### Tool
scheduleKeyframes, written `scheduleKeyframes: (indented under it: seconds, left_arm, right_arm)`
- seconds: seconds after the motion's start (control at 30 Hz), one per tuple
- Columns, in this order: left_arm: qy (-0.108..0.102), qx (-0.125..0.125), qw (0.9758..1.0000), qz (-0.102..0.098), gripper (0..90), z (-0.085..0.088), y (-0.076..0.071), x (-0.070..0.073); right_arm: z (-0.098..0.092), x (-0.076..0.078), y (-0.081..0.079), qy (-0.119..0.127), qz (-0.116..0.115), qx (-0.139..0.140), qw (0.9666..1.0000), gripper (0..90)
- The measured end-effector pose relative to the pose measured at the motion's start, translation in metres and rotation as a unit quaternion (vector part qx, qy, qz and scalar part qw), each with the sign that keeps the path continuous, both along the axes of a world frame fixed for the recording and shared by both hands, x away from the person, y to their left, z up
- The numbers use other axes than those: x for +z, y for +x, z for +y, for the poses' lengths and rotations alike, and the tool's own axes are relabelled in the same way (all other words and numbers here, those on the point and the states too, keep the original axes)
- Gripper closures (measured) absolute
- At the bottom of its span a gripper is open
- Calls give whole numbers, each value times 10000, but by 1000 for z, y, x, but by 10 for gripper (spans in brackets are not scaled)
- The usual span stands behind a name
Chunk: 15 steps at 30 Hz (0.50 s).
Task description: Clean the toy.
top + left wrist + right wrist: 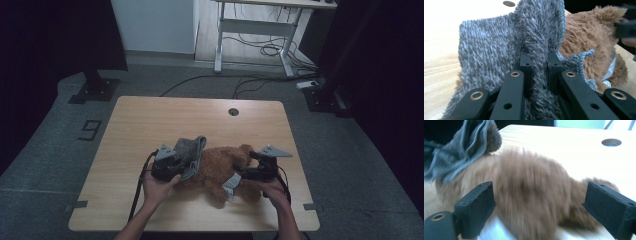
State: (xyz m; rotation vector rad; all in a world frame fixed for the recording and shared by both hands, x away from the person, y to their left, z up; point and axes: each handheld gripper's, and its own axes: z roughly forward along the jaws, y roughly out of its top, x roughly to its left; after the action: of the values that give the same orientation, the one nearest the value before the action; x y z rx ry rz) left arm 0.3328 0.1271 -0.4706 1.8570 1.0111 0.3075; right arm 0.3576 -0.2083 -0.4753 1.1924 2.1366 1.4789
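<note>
My left gripper (537, 62) pinches a fold of grey fuzzy cloth (499, 50) at frame centre. My right gripper (536, 205) gapes wide, gripping nothing, over the brown plush toy (220, 167) lying centre-table (150, 120).

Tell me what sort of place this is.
Probably a lab or recording studio: a bare wooden table on grey carpet, dark curtains at both sides, loose cables under a white desk behind.

From above my room looks dim, with dark edges. Close up, the worktop (579, 147) glares white, and the plush toy (531, 202) smears, probably from my own motion.
</note>
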Motion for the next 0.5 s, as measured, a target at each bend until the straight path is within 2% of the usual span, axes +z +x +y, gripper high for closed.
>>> scheduleKeyframes:
  seconds: [0.07,0.13,0.23,0.33,0.37,0.43,0.5]
  left_arm:
    - [-13,-11,10000,-10,790,1,-3,-1]
    - [-25,-7,10000,-10,790,3,-5,-2]
    - [-187,-72,9998,70,790,7,-6,-5]
    - [-234,-142,9996,92,790,7,-9,-6]
    - [-245,-155,9995,86,789,6,-10,-6]
    - [-278,-194,9993,127,788,8,-12,-6]
    - [-460,-222,9984,223,786,12,-12,-3]
  right_arm:
    - [11,1,9,-140,158,71,9998,66]
    - [19,-5,16,-327,416,146,9985,36]
    - [18,-19,20,-114,759,103,9970,12]
    - [14,-35,21,105,1209,115,9925,9]
    - [14,-37,21,131,1264,122,9918,13]
    - [15,-40,19,114,1306,201,9912,69]
    - [16,-40,17,107,1310,391,9906,181]
